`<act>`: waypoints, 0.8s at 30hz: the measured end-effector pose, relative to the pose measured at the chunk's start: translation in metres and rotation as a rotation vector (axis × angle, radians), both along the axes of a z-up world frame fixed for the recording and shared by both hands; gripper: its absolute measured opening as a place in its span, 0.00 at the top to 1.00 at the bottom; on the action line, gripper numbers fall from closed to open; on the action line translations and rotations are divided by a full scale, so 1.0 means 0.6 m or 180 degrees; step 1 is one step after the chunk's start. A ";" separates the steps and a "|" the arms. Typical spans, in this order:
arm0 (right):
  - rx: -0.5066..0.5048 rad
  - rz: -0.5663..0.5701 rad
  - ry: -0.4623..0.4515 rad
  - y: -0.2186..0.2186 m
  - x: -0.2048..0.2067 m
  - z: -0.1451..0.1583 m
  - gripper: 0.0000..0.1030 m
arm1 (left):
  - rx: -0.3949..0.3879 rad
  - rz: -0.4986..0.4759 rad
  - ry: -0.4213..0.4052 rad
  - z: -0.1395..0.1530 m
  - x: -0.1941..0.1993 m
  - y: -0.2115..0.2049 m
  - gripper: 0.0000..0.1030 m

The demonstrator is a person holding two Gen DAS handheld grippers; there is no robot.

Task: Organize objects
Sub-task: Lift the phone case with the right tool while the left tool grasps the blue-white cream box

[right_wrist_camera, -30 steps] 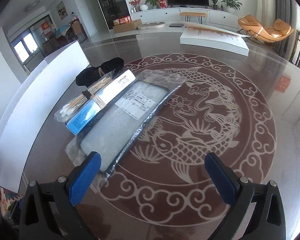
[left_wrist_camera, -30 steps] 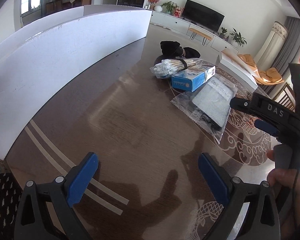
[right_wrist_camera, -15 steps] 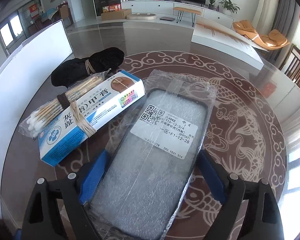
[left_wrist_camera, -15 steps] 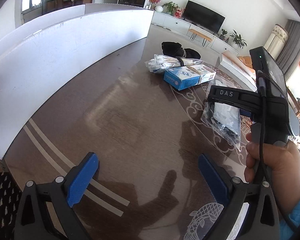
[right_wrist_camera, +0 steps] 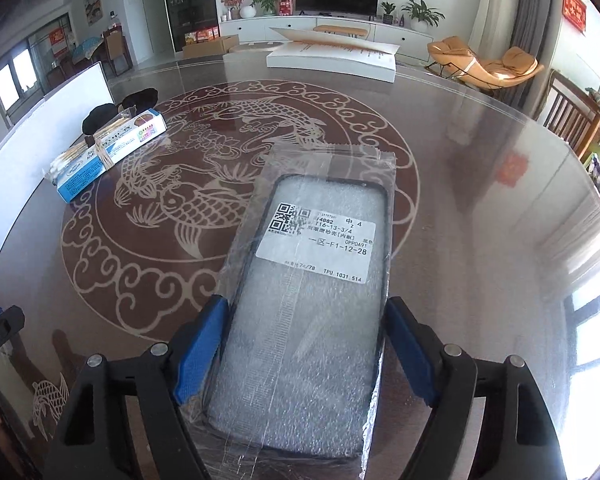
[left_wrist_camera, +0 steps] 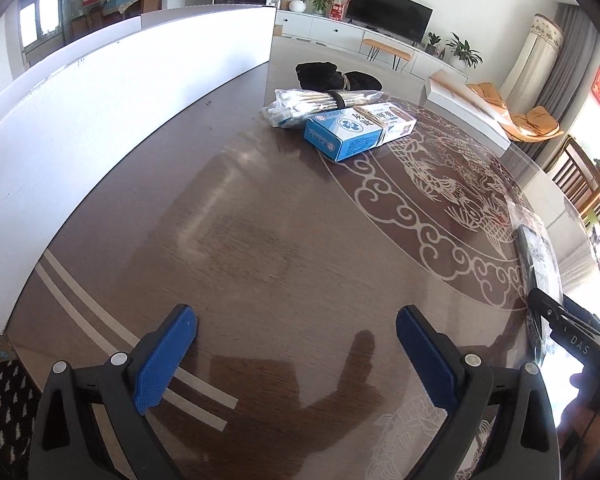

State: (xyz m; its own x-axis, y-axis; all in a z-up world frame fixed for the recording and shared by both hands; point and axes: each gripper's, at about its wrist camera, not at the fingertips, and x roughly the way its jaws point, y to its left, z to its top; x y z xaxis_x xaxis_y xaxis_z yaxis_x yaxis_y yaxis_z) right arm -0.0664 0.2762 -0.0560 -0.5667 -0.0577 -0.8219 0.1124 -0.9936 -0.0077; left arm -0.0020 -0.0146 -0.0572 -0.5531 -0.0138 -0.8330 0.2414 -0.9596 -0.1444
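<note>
The right gripper (right_wrist_camera: 304, 354) pinches the bagged phone case (right_wrist_camera: 312, 304) above the desk (right_wrist_camera: 480, 184); the left gripper (left_wrist_camera: 296, 354) is spread, empty; the blue box (left_wrist_camera: 358, 130) near the far edge waits, so most sorting remains

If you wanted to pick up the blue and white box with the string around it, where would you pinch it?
Probably across the two long sides of the blue and white box, near the middle by its string band. It lies flat on the table and is long and narrow. The cotton swab bundle lies against its far side, so come down from above with the open left gripper.
</note>
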 end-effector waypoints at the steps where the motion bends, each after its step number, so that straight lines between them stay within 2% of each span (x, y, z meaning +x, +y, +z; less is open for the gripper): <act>1: -0.0008 0.0015 0.0030 0.008 0.015 0.001 0.22 | -0.0023 -0.0017 -0.0007 0.000 0.000 0.003 0.01; 5: -0.0062 0.0062 0.0107 0.029 0.045 -0.001 0.15 | -0.0100 -0.0046 -0.0036 -0.001 -0.003 0.008 0.01; 7: -0.0068 0.0090 0.0122 0.026 0.047 -0.001 0.14 | -0.0126 -0.0051 -0.0045 -0.002 -0.002 0.009 0.01; 11: 0.0028 0.0191 0.0094 0.010 0.039 -0.006 0.05 | -0.0172 -0.0061 -0.0065 -0.004 -0.003 0.013 0.01; 24: 0.0000 0.0164 0.0069 0.015 0.034 -0.010 0.03 | -0.0218 -0.0131 -0.0110 -0.007 -0.006 0.019 0.00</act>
